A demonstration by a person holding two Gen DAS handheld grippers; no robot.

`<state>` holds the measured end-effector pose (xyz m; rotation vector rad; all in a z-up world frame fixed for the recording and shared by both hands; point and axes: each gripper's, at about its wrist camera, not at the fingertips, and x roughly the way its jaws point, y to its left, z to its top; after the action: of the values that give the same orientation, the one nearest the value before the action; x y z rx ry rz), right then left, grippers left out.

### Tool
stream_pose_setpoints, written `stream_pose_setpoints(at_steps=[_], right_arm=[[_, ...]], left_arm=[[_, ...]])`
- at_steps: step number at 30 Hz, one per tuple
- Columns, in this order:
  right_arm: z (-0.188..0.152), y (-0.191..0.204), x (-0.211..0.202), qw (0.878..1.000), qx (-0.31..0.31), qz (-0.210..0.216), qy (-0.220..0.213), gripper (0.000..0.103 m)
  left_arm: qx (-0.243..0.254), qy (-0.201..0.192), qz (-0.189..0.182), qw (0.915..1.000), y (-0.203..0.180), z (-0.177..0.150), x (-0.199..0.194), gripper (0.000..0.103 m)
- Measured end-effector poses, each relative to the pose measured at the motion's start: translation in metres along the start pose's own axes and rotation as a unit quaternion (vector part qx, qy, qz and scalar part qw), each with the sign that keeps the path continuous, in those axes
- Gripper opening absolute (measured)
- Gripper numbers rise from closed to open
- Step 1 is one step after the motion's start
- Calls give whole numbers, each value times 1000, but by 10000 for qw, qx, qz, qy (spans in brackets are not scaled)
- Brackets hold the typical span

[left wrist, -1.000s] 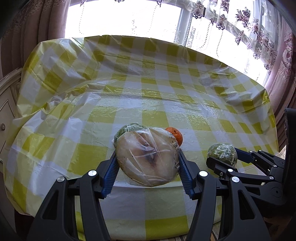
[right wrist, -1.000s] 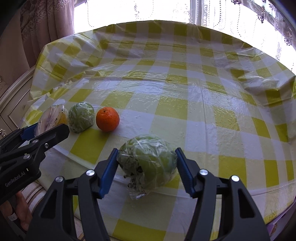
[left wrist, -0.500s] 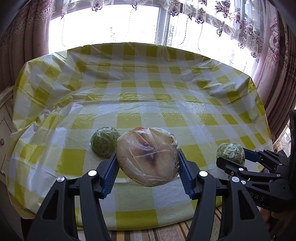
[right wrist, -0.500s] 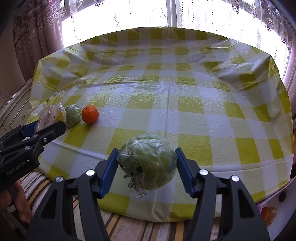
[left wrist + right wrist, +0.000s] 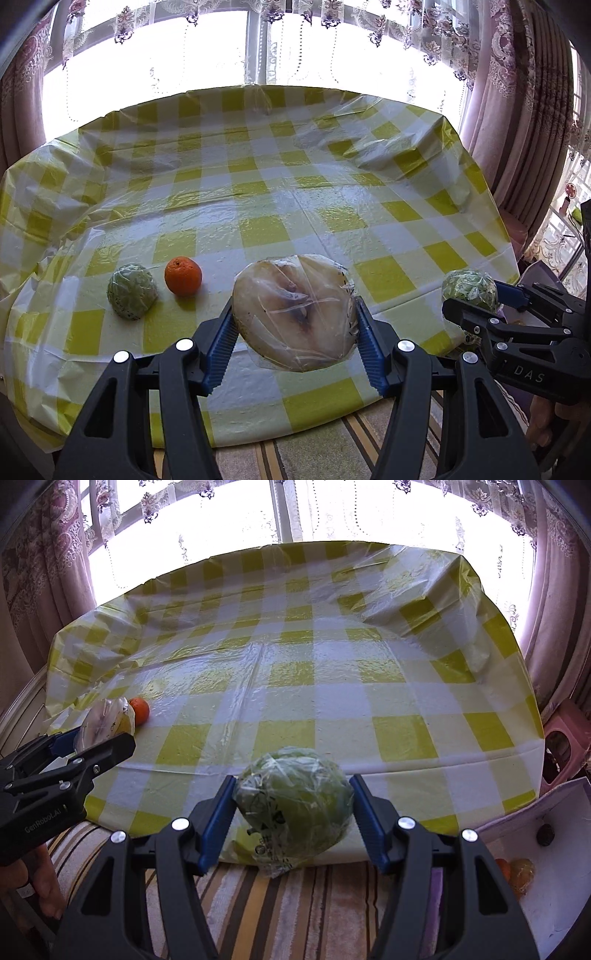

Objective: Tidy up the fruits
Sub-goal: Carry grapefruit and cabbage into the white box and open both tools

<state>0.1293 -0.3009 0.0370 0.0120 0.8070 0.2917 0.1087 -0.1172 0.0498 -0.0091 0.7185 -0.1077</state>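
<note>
Left gripper (image 5: pixel 293 325): I have it raised off the table, both blue pads pressed against the sides of a pale wrapped fruit half (image 5: pixel 295 312), cut face toward my camera.
Left gripper from the right camera (image 5: pixel 92 734): it sits low at the left, past the table's near edge, the wrapped half (image 5: pixel 105 722) caught between its tips.
Right gripper (image 5: pixel 293 808): I hold it over the table's near edge, the pads clamped on a green cabbage-like ball in clear film (image 5: pixel 295 805).
Right gripper from the left camera (image 5: pixel 476 299): it reaches in from the right with the green ball (image 5: pixel 469 290) at its tips.
Left on the table: a smaller wrapped green ball (image 5: pixel 132 291) and an orange (image 5: pixel 183 276) stand side by side, just apart, near the front left.
Surface: a yellow and white checked tablecloth (image 5: pixel 295 206) under wrinkled clear plastic.
Floor: a striped rug (image 5: pixel 258 904) shows below the table edge.
Lower right: a white box (image 5: pixel 561 867) holds an orange-coloured fruit (image 5: pixel 521 873) and a small dark one (image 5: pixel 545 834).
Room: bright windows with lace and pink curtains (image 5: pixel 517 92) behind the table.
</note>
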Motion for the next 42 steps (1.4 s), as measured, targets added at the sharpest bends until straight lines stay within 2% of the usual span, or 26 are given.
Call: stream_pose_setpoints(at_steps=[12, 22, 31, 39, 42], right_arm=[[-31, -96, -41, 9959, 661, -605, -86, 62], [-67, -157, -67, 9885, 1048, -1092, 55, 62], [-102, -190, -77, 9803, 1235, -1482, 432, 62], [-118, -198, -76, 9749, 1048, -1808, 767, 62], [-122, -200, -72, 9746, 1047, -1786, 858, 62]], left_arm=[[756, 137, -638, 9950, -97, 0, 15, 57], [1463, 341, -1252, 9807, -180, -13, 23, 57], [2223, 623, -1681, 9584, -241, -34, 31, 58], [2975, 952, -1924, 9302, -279, -57, 39, 58], [3074, 1037, -1945, 9257, -283, -62, 43, 58]])
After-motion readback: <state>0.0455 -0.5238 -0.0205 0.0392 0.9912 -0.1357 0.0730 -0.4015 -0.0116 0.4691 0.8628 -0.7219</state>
